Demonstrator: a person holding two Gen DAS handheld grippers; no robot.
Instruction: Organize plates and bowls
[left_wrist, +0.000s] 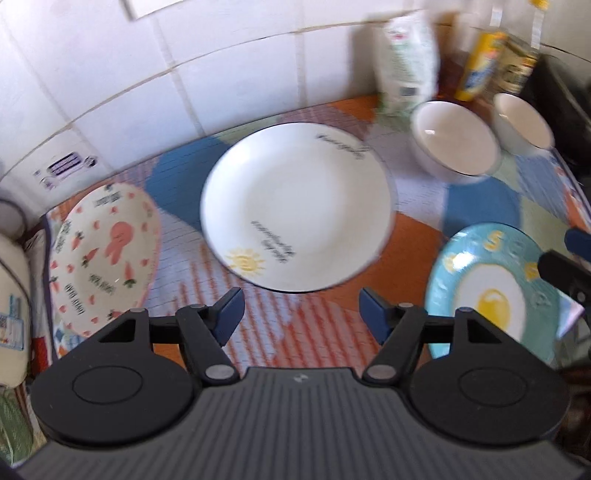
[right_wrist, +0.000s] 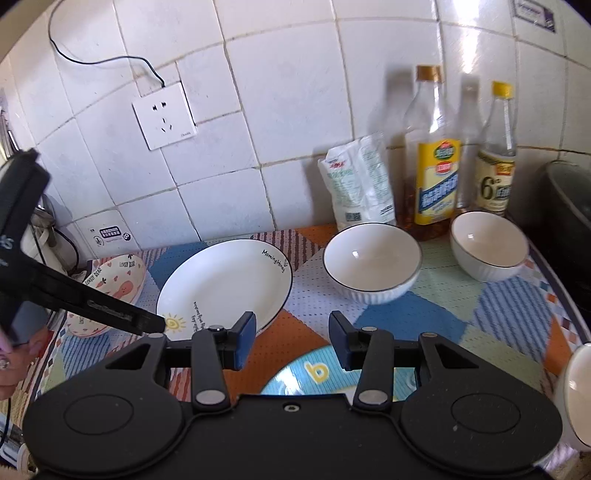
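Left wrist: blurred, seemingly sun-printed white plate (left_wrist: 295, 206)

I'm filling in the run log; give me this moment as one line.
left gripper: open, empty | right gripper: open, empty | white plate: on mat | two white bowls: unstacked | blue egg plate: on mat

The white plate (right_wrist: 225, 284) beyond the right gripper's left finger reads "Morning Honey" along its far rim — the script beside its little sun is too small to make out. Further left, the rabbit dish (right_wrist: 118, 280) says "LOVELY BEAR" twice. Between the fingers, the blue egg plate (right_wrist: 317, 373) shows a yellow "b". Beyond the right finger, the clear bottle (right_wrist: 495, 177) carries a large "6" — other labels stay unreadable.
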